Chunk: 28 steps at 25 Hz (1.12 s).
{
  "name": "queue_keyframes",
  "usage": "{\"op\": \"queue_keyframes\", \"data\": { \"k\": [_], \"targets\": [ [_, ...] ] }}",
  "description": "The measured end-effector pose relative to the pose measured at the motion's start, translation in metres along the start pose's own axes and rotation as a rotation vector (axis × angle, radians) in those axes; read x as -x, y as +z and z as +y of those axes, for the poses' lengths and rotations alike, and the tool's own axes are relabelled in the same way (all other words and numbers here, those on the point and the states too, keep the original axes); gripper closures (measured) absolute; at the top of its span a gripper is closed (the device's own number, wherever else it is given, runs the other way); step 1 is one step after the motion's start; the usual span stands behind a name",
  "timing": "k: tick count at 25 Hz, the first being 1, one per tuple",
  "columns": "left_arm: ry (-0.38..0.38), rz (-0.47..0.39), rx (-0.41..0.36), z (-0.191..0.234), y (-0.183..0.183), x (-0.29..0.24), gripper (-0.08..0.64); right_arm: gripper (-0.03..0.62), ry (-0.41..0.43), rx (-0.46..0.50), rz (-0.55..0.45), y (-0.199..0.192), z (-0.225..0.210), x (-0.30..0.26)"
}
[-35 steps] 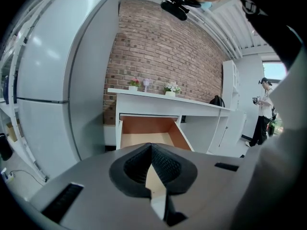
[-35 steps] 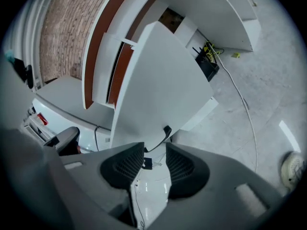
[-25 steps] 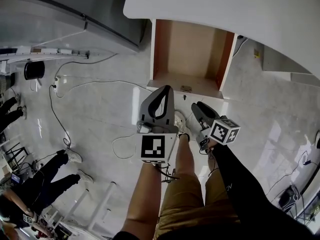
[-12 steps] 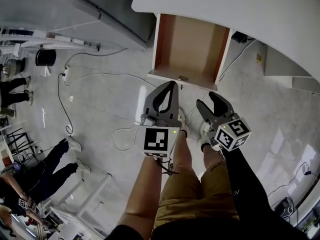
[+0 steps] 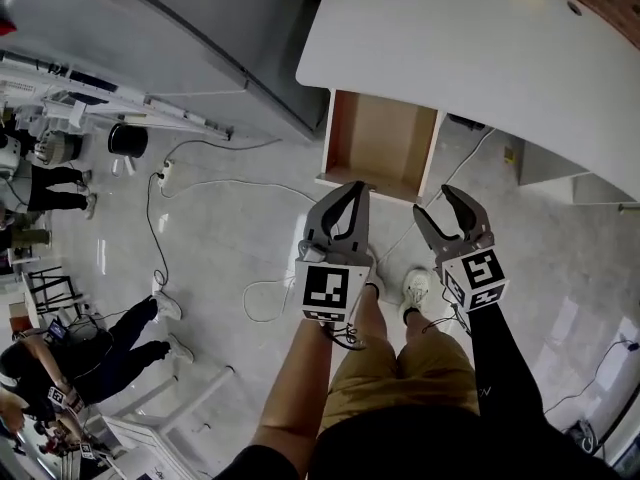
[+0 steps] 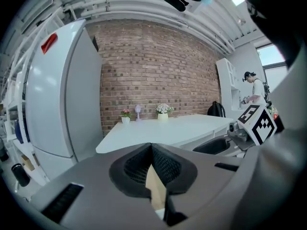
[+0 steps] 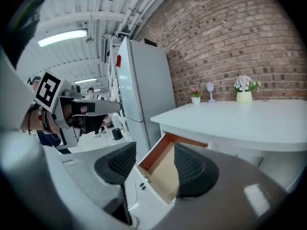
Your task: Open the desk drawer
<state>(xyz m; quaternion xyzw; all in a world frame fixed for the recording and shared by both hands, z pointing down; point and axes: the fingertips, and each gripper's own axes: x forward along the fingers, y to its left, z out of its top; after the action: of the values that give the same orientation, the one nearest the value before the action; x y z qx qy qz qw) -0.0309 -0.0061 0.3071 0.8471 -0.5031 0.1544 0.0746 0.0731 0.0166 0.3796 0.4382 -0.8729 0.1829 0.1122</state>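
Observation:
The desk drawer stands pulled out from under the white desk, its wooden inside bare. Both grippers hang in the air on the near side of it, touching nothing. My left gripper is shut, fingertips together, with nothing held; in the left gripper view a sliver of the drawer shows behind the pads. My right gripper is open and holds nothing; its jaws have opened wider within the last second. The right gripper view frames the drawer far off between its pads.
A grey fridge stands left of the desk. Cables and a power strip lie on the pale floor. People stand at the far left. Small flower pots sit at the desk's back edge. The holder's legs are below the grippers.
Both grippers have lifted up and away from the drawer front, which now looks smaller and farther. The right gripper has rolled upright and its jaws stand wider.

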Motion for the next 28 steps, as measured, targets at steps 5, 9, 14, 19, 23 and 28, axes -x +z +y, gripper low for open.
{"op": "queue_keyframes", "data": {
  "k": [5, 9, 14, 19, 23, 28],
  "targets": [
    [0.013, -0.035, -0.076, -0.006, 0.059, 0.014, 0.552, 0.354, -0.014, 0.038, -0.097, 0.073, -0.005, 0.03],
    [0.014, -0.057, -0.084, -0.018, 0.099, 0.033, 0.552, 0.354, -0.03, 0.077, -0.15, 0.12, -0.003, 0.061],
    [0.032, -0.096, -0.071, -0.029, 0.146, 0.052, 0.552, 0.354, -0.03, 0.179, -0.197, 0.173, 0.005, 0.089],
    [0.025, -0.126, -0.092, -0.045, 0.174, 0.064, 0.552, 0.354, -0.03, 0.21, -0.23, 0.205, 0.011, 0.108],
    [0.033, -0.17, -0.1, -0.051, 0.201, 0.073, 0.552, 0.354, -0.036, 0.25, -0.273, 0.235, 0.012, 0.122],
    [0.064, -0.203, -0.112, -0.05, 0.228, 0.083, 0.552, 0.354, -0.038, 0.287, -0.301, 0.258, 0.016, 0.138]
  ]
}}
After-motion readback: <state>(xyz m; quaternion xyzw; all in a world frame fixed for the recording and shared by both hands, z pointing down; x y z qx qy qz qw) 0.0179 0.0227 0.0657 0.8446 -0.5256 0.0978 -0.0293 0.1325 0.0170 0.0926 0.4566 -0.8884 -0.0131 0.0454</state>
